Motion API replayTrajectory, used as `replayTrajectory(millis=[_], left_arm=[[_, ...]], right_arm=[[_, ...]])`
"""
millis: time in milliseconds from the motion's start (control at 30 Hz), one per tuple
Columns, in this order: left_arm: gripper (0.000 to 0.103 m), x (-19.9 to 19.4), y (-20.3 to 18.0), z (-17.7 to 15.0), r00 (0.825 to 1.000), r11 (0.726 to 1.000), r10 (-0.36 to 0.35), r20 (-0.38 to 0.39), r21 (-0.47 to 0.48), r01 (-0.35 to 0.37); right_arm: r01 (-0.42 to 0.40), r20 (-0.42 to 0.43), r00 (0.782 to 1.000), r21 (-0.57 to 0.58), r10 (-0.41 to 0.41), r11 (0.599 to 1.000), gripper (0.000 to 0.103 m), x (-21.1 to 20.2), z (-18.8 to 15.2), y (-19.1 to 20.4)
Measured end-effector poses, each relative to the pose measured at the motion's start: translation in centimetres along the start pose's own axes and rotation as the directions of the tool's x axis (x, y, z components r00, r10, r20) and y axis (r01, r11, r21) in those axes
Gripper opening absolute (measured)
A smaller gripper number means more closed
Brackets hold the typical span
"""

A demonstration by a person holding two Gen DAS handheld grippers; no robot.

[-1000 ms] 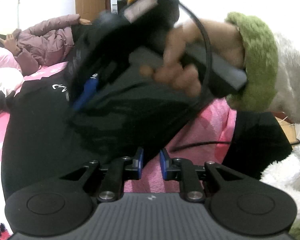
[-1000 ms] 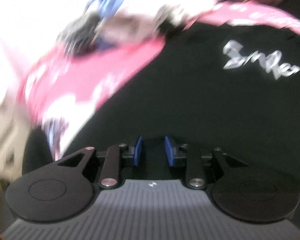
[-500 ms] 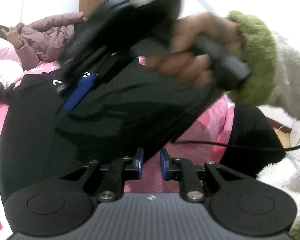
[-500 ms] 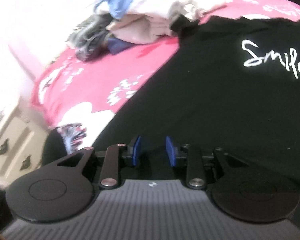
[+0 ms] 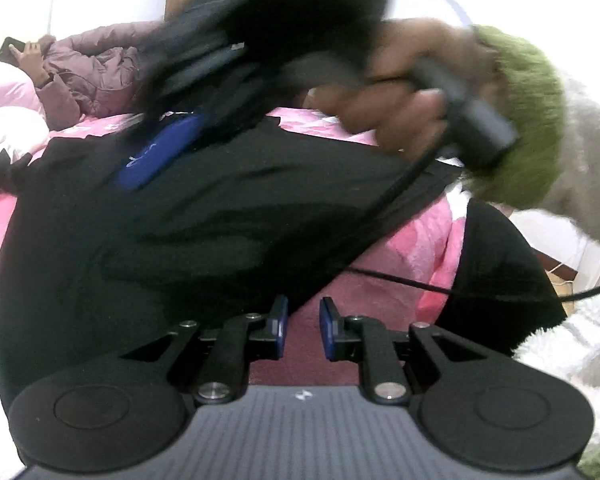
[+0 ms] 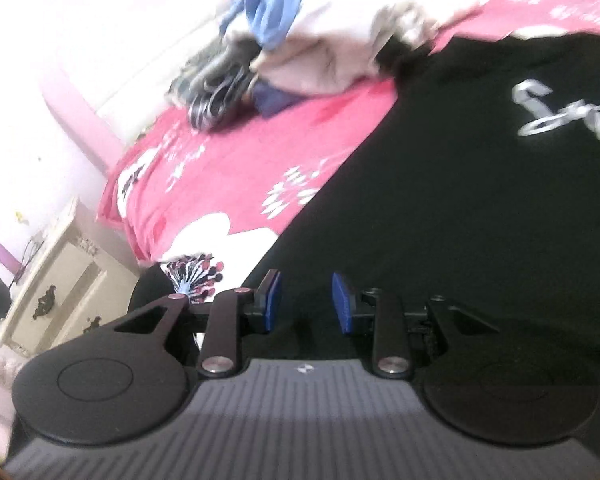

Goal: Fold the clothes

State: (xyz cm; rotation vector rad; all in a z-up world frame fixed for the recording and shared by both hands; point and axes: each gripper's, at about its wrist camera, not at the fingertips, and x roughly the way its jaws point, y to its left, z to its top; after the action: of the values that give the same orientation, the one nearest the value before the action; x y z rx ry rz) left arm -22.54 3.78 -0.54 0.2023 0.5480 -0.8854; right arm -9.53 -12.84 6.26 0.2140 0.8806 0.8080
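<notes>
Two grippers we hold work over a black T-shirt (image 6: 460,208) spread on the pink bed (image 6: 228,168). Our left gripper (image 5: 303,322) sits released at the shirt's edge, nothing between its pads. Our right gripper (image 6: 306,300), also unclenched, hovers over the shirt. Beyond the shirt lies a clothes pile (image 6: 300,40).
</notes>
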Motion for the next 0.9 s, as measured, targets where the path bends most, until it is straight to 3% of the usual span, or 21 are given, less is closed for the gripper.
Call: replayTrajectory(millis=[167, 300, 433, 533, 667, 733, 800, 900], left_arm=[[0.019, -1.5, 0.6, 0.3, 1.0, 1.0, -0.009, 0.001, 0.019, 0.009], [0.019, -2.6, -0.2, 0.2, 1.0, 0.998, 0.018, -0.002, 0.053, -0.018], [0.019, -1.9, -1.1, 1.0, 0.999, 0.997, 0.033, -0.021, 0.071, -0.031], [0.019, -1.8, -1.3, 1.6, 0.999, 0.995, 0.04, -0.013, 0.089, -0.039], [0.019, -0.8, -1.1, 2.8, 1.0, 0.997, 0.029, 0.006, 0.074, -0.029], [0.019, 0.6, -0.9, 3.4, 1.0, 0.998, 0.013, 0.008, 0.066, -0.014], [0.019, 2.0, -0.8, 4.1, 1.0, 0.998, -0.002, 0.01, 0.058, 0.002], [0.019, 4.0, -1.1, 3.8, 0.999, 0.997, -0.002, -0.032, 0.073, 0.004]], right_arm=[[0.16, 0.055, 0.985, 0.076, -0.164, 0.984, 0.027, -7.2, -3.6, -2.1], [0.159, 0.049, 0.985, 0.132, -0.167, 0.978, 0.027, -8.4, -6.2, -3.2], [0.177, -0.014, 0.984, 0.101, -0.176, 0.979, 0.026, -5.0, -7.6, -4.4], [0.145, 0.062, 0.985, 0.181, -0.158, 0.973, 0.027, -4.6, -7.1, -5.3], [0.106, 0.149, 0.981, 0.13, -0.125, 0.986, 0.027, -7.7, -7.5, -4.3], [0.12, 0.15, 0.978, 0.16, -0.144, 0.98, 0.027, -8.2, -7.9, -5.2], [0.156, 0.148, 0.97, 0.218, -0.191, 0.963, 0.027, -8.0, -8.1, -7.0], [0.244, 0.194, 0.926, 0.345, -0.323, 0.906, 0.019, -8.3, -8.2, -10.9]])
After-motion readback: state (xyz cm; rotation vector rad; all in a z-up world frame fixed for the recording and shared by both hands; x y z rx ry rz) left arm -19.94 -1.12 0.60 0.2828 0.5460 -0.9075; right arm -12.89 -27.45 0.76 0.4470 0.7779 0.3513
